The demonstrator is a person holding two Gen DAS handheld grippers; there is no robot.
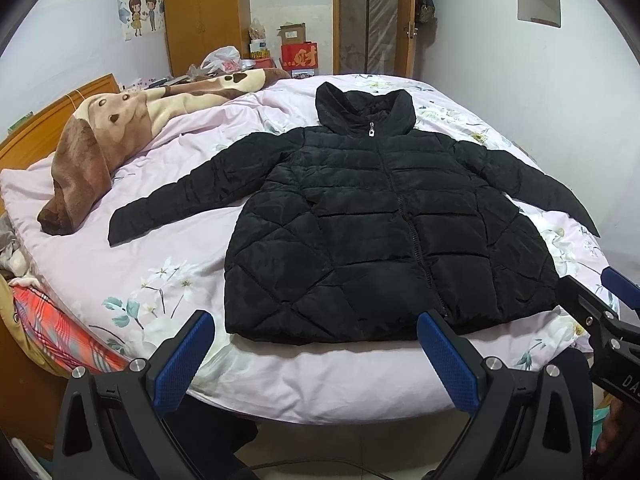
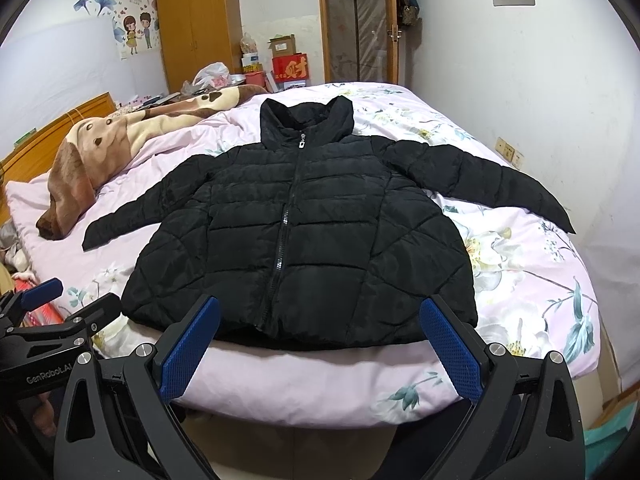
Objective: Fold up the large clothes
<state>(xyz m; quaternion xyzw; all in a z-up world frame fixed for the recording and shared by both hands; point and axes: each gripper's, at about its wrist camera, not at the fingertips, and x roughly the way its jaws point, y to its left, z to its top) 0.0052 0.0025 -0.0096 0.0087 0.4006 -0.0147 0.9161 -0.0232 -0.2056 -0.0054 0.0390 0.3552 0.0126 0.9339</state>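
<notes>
Left wrist view: the left gripper [image 1: 316, 354] is spread wide, empty, hanging just short of the hem of the black jacket [image 1: 384, 232], which lies flat and zipped on the bed [image 1: 120, 272].

Right wrist view: the right gripper [image 2: 320, 340] is likewise spread wide, holding nothing, near the hem of the jacket [image 2: 304, 240].

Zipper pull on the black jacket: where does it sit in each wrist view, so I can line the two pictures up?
Left wrist: zipper pull sits right of centre, upper third, just under the collar.
Right wrist: zipper pull sits slightly left of centre, upper third, under the collar.
Shared landmark: the red box beyond the bed.
</notes>
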